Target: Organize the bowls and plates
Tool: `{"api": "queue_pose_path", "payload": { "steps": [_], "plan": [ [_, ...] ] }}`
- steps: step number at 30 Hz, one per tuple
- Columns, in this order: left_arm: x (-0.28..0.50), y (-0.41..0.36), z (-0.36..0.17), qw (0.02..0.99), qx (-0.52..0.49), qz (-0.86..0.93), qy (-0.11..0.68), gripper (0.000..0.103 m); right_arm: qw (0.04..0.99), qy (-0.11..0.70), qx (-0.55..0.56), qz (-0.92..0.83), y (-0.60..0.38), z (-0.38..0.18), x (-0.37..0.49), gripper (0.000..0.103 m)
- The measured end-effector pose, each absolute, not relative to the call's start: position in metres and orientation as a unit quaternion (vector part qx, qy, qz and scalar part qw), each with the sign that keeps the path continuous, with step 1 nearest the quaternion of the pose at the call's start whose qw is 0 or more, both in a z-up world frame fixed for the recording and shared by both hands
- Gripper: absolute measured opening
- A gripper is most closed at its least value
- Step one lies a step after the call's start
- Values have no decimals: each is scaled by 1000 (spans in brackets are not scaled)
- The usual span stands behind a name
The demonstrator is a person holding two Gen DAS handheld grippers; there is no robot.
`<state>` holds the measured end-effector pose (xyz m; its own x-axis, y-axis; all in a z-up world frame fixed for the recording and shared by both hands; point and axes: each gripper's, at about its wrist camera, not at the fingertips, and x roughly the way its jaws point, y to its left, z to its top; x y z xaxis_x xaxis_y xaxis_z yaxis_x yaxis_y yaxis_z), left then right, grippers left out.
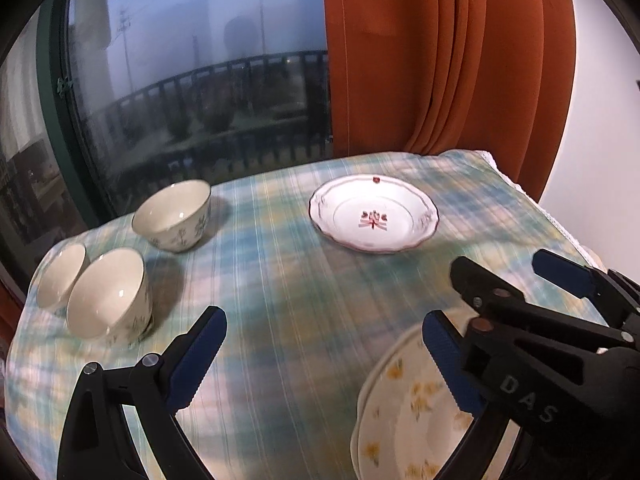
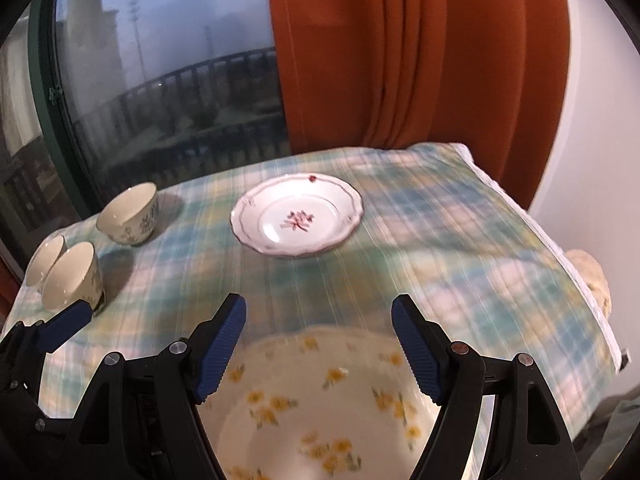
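While both grippers hover wide open and hold nothing, the nearest thing is the yellow-flowered plate [image 2: 320, 400], lying flat on the checked tablecloth [image 2: 440, 264] at the near edge. It sits straight ahead of and just under the right gripper [image 2: 319, 346], whose two blue pads spread to either side of the plate's far rim without touching it, as far as the blur lets me judge. From the left gripper [image 1: 324, 356] the same plate [image 1: 416, 412] lies off to the right, under that gripper's right finger, with the right gripper [image 1: 500, 280] above it, so the right one looks the better placed to take it.

Farther back, near the middle of the table, the red-flowered plate [image 2: 297, 215] lies directly beyond the yellow one, along the right gripper's line of sight, well apart from it. On the left side stand three bowls: two close together at the left edge [image 1: 108, 294], [image 1: 60, 276], and a third bowl [image 1: 173, 215] behind them, nearer the window [image 1: 192, 92]
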<state>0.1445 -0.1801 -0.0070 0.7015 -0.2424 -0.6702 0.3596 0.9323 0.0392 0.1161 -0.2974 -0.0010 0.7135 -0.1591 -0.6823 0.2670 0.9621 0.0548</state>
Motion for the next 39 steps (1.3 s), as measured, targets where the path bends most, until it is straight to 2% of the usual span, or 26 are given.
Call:
{"api": "queue_pose_path", "payload": {
  "steps": [11, 16, 22, 29, 39],
  "plan": [
    [182, -201, 21, 929, 87, -168, 319, 99, 935, 330, 83, -103, -318, 20, 165, 79],
    [204, -215, 29, 931, 81, -166, 315, 99, 938, 324, 70, -103, -331, 33, 186, 83],
    [246, -237, 16, 941, 82, -131, 301, 99, 937, 325, 59, -111, -349, 31, 219, 85],
    [298, -252, -12, 930, 66, -118, 340, 99, 929, 350, 68, -102, -373, 2, 272, 86],
    [335, -268, -49, 918, 89, -109, 370, 85, 914, 386, 70, -101, -394, -38, 317, 85]
  ]
}}
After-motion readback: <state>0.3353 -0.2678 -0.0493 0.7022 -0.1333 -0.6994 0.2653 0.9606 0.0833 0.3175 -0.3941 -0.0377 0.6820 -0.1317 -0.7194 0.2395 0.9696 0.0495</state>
